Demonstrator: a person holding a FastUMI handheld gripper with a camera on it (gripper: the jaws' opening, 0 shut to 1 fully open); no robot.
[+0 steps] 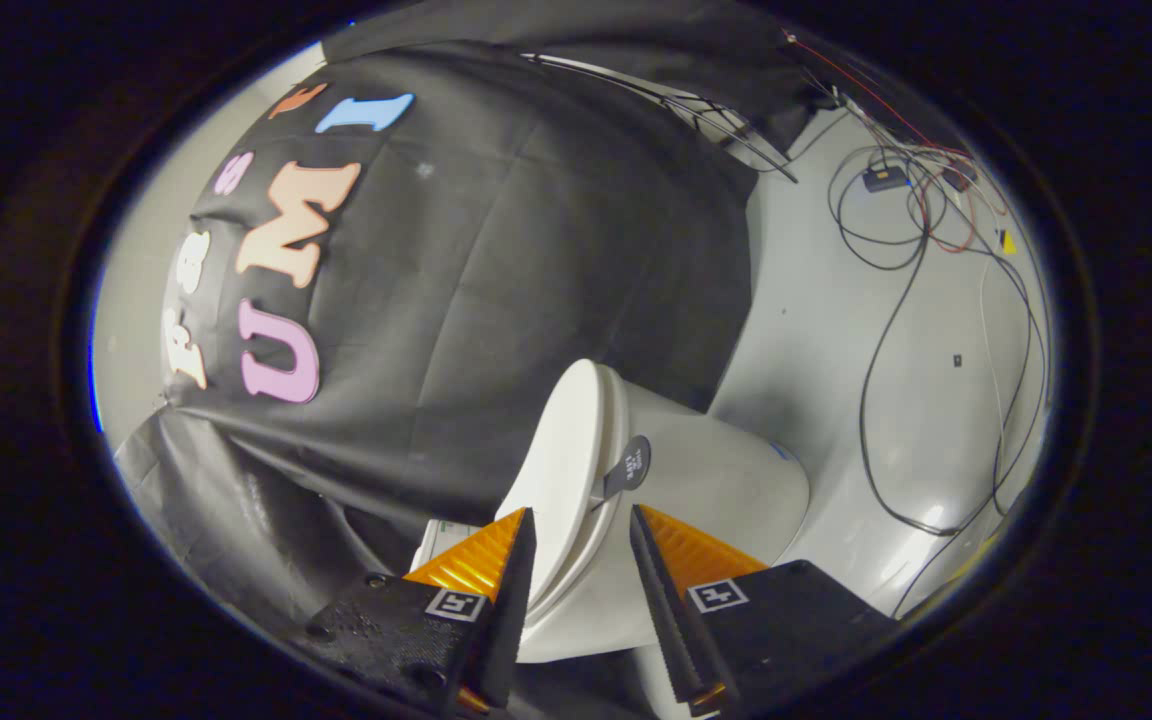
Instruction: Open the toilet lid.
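Observation:
The view is rolled sideways. A white toilet [736, 485] stands against the black cloth wall, its white lid [564, 465] lying down on the seat. A small dark round tab [631, 464] sticks out from the lid's front rim. My gripper [581, 515] is open, with its orange-backed black fingers [511, 570] on either side of the lid and seat rim. The tab sits just ahead of the fingertips, in line with the gap. Neither finger presses on anything that I can see.
Beyond the toilet lies a pale grey floor [836, 330] with several loose black, white and red cables [876, 330] and a small black box [884, 178]. The black cloth wall [536, 250] hangs close behind the lid.

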